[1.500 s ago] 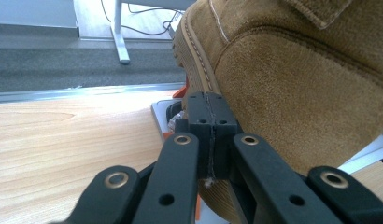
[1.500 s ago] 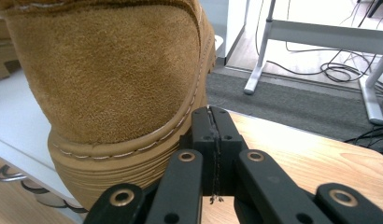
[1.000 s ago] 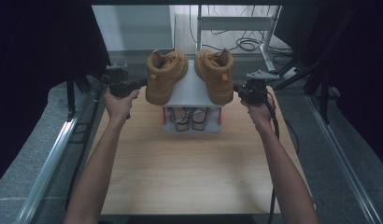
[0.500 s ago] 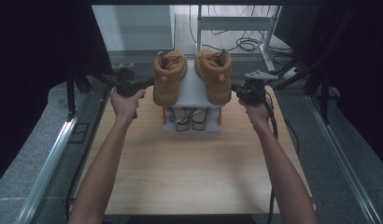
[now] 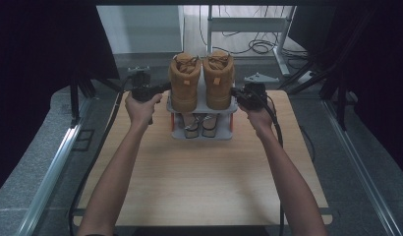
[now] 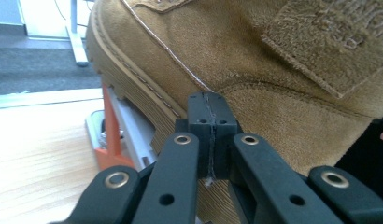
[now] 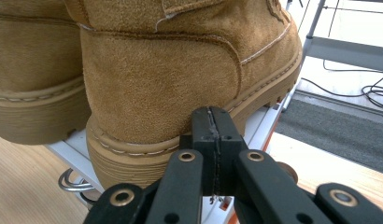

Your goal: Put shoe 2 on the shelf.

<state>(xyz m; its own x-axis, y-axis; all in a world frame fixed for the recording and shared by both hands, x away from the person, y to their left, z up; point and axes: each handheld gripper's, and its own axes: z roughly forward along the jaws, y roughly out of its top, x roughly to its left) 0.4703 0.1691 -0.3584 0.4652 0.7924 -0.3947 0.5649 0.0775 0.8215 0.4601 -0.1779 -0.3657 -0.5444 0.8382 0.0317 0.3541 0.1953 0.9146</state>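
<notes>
Tan boots point(image 5: 202, 81) on rack point(image 5: 202, 132), closed left gripper point(image 5: 166, 87) and right gripper point(image 5: 234, 91) alongside

Both forearms reach forward from the near edge, roughly parallel and slightly converging, each bare hand wrapped around the body of its tool with a cable trailing back along the arm. The left gripper point(image 5: 162, 88) is held level and points inward toward the right, its two black jaws pressed flat together with nothing between them, as the left gripper view point(image 6: 211, 122) confirms. The right gripper point(image 5: 235, 92) mirrors it, level and pointing inward toward the left, its jaws likewise fully closed and empty in the right gripper view point(image 7: 213, 135).
</notes>
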